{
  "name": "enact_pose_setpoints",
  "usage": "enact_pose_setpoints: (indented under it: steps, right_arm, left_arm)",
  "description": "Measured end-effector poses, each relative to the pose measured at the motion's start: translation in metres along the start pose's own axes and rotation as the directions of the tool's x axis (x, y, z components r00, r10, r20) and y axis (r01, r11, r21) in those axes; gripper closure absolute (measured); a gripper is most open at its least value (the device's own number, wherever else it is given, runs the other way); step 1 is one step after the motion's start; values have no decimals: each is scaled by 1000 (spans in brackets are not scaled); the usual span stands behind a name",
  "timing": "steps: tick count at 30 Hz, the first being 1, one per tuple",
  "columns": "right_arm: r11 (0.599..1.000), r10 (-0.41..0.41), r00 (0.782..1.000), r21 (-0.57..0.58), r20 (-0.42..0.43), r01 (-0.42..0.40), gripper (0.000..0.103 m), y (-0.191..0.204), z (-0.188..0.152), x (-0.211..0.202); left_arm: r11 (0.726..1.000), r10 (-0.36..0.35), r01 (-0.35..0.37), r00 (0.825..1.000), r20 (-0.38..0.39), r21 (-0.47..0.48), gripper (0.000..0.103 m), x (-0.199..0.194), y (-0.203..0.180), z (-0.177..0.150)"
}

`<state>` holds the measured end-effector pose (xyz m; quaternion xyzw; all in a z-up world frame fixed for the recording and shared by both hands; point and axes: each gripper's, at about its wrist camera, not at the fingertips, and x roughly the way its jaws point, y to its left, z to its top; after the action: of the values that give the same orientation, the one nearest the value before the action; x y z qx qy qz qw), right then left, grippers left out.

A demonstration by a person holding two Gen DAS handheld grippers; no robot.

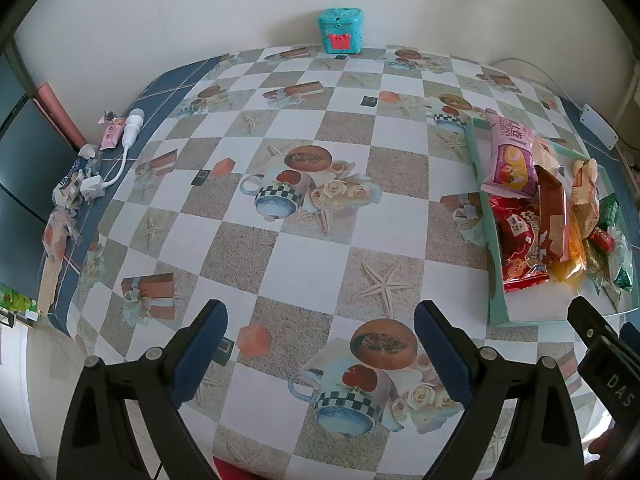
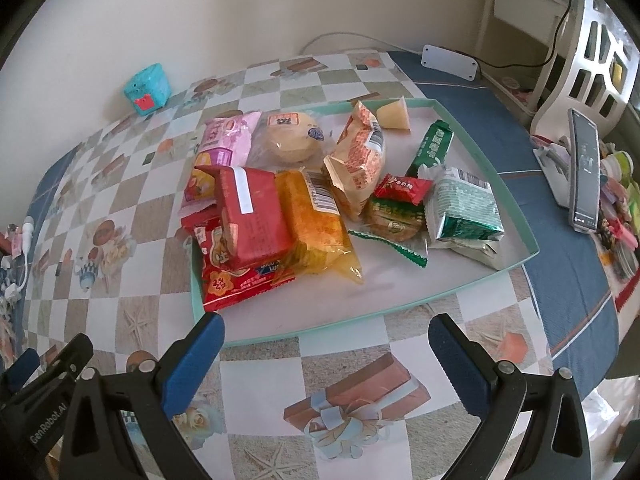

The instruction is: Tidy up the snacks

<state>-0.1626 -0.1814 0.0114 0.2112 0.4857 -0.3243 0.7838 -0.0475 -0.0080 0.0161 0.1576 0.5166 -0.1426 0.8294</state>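
Note:
A mint-green tray point(image 2: 516, 216) on the checked tablecloth holds several snack packets: a red box-shaped pack point(image 2: 256, 220), an orange pack point(image 2: 316, 220), a pink pack point(image 2: 224, 140), a round bun point(image 2: 292, 140), a beige bag point(image 2: 360, 160) and green packs point(image 2: 464, 208). The tray also shows in the left wrist view point(image 1: 496, 280) at the right. My right gripper point(image 2: 324, 340) is open and empty, just in front of the tray's near rim. My left gripper point(image 1: 320, 320) is open and empty over the bare cloth, left of the tray.
A teal toy box point(image 1: 341, 31) stands at the table's far edge by the wall. A white charger and cable point(image 1: 128, 132) and torn wrappers point(image 1: 72, 192) lie at the left edge. A phone on a stand point(image 2: 584, 172) and small clutter sit right of the tray.

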Motion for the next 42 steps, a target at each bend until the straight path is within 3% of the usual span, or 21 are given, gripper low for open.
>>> enact_pose_setpoints:
  steps: [42]
  right_arm:
    - [1000,2,1000,-21,-24,-3,0,4,0,6]
  left_arm:
    - [1000,6,-6,1000,-22,-4,8,6,2,1]
